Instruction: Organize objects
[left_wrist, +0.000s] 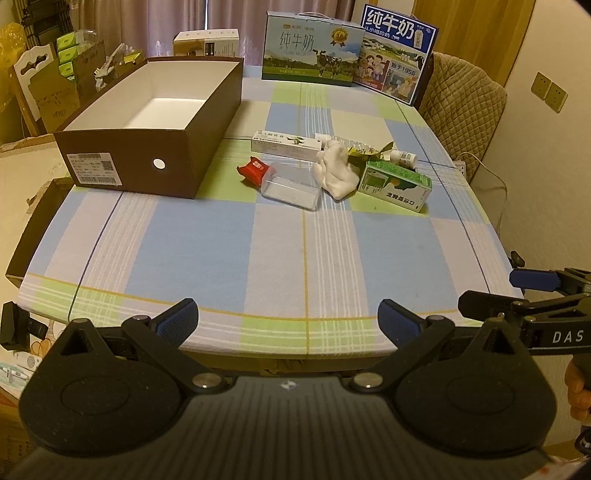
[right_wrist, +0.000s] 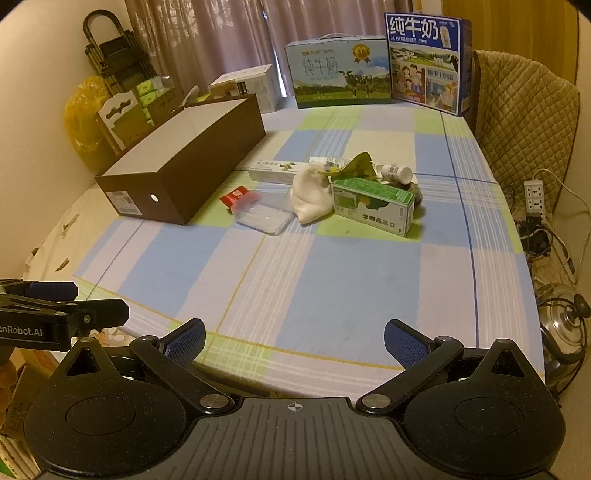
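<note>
An open brown box (left_wrist: 155, 125) (right_wrist: 192, 162) with a white inside sits at the table's left. To its right lies a small pile: a red packet (left_wrist: 255, 168) (right_wrist: 236, 195), a clear plastic case (left_wrist: 291, 188) (right_wrist: 266, 216), a white cloth (left_wrist: 336, 170) (right_wrist: 310, 195), a long white tube carton (left_wrist: 284, 144) (right_wrist: 277, 170), a green carton (left_wrist: 395, 184) (right_wrist: 373, 203), a white bottle (left_wrist: 404, 158) (right_wrist: 397, 172) and green leaves (right_wrist: 354, 166). My left gripper (left_wrist: 288, 321) and right gripper (right_wrist: 295, 339) hang open over the table's near edge, far from the pile, nothing between their fingers.
Two milk cartons (left_wrist: 314, 50) (right_wrist: 424, 59) stand at the table's far edge. A quilted chair (left_wrist: 461, 99) (right_wrist: 524, 122) is at the right. A power strip (right_wrist: 533, 194), cables and a metal lid (right_wrist: 565, 325) lie on the floor at right. Clutter and bags stand left of the brown box.
</note>
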